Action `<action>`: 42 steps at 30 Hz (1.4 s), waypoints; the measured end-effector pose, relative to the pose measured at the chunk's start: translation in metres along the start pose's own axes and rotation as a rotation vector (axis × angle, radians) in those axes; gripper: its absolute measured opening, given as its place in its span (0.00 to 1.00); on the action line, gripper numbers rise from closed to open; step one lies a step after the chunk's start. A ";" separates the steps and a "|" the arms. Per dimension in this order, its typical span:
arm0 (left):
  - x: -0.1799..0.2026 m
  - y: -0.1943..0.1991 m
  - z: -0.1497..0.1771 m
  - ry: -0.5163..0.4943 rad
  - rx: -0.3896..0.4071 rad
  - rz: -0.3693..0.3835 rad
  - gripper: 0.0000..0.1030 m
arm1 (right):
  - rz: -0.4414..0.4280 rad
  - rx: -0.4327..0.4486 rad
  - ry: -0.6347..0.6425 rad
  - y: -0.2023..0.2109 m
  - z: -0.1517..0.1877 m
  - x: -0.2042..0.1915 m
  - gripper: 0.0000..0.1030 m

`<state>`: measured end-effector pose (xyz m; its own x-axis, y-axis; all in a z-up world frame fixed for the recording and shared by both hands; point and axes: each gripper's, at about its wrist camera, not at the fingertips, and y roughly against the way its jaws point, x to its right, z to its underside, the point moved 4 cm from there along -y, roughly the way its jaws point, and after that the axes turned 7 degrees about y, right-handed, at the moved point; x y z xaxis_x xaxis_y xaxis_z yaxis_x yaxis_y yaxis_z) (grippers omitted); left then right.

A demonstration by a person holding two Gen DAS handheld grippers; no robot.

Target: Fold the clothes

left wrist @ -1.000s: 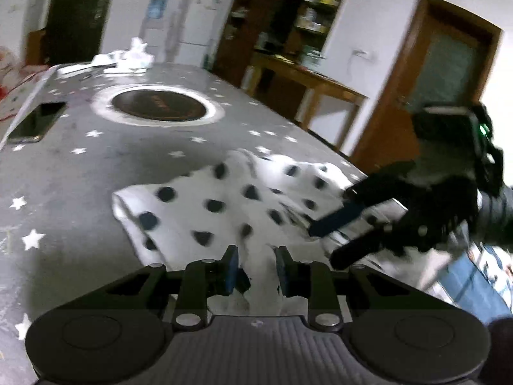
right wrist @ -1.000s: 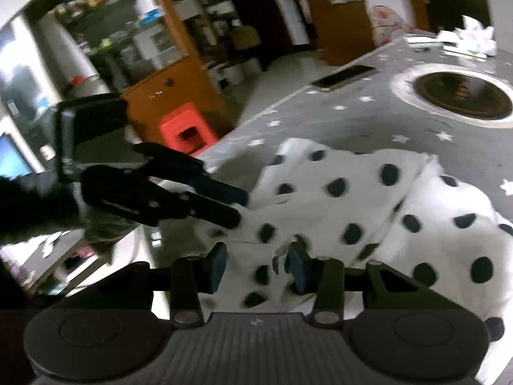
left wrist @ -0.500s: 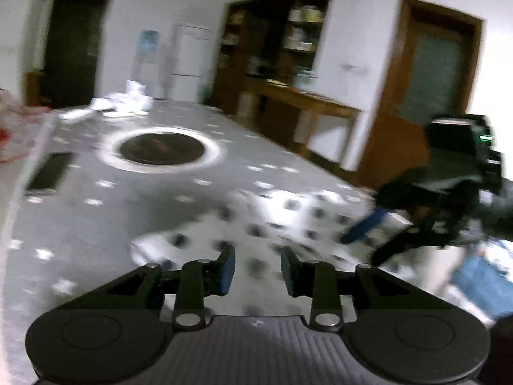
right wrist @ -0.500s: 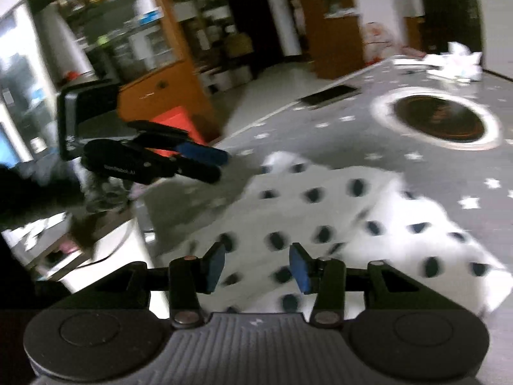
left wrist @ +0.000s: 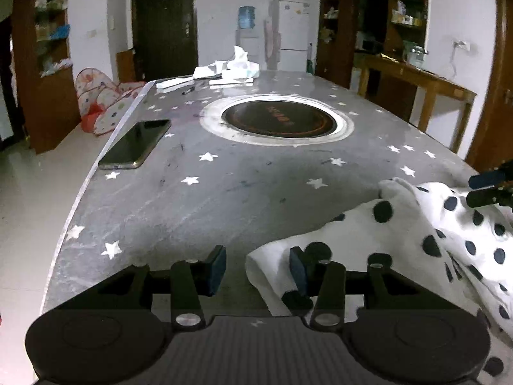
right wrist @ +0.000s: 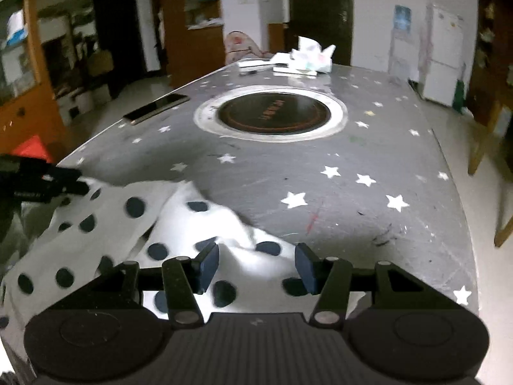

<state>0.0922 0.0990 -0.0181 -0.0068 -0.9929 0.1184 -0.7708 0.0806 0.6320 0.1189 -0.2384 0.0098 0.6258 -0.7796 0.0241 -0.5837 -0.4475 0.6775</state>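
A white garment with black dots lies rumpled on the near end of the grey star-patterned table. My left gripper is open, with the garment's left corner reaching in between its fingers beside the right one. In the right wrist view the garment spreads to the lower left. My right gripper is open, low over the garment's right edge, with cloth between the jaws. The right gripper's fingertips show at the left view's right edge; the left gripper shows at the right view's left edge.
A round inset burner sits in the table's middle. A dark phone lies near the left edge. Tissues and papers sit at the far end. A wooden side table and cabinets stand beyond the right side.
Both grippers have opened wider and swung apart, the left toward the garment's left corner, the right toward its right edge. The garment now lies spread between them.
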 end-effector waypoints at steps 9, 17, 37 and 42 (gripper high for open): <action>-0.008 -0.007 -0.001 -0.038 0.034 -0.062 0.02 | 0.043 -0.051 -0.001 -0.018 0.011 0.012 0.51; -0.033 -0.021 -0.008 -0.089 0.041 -0.183 0.01 | 0.085 -0.054 -0.003 -0.027 0.016 0.027 0.51; 0.051 -0.041 -0.009 -0.203 -0.047 0.068 0.07 | -0.071 -0.053 0.090 -0.058 -0.020 -0.028 0.49; 0.055 -0.031 -0.012 -0.226 -0.016 0.072 0.07 | -0.057 -0.044 0.100 -0.047 -0.020 -0.027 0.49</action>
<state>0.1239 0.0429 -0.0222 -0.2058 -0.9785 -0.0098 -0.7530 0.1519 0.6402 0.1396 -0.1872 -0.0087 0.7072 -0.7047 0.0566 -0.5238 -0.4685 0.7114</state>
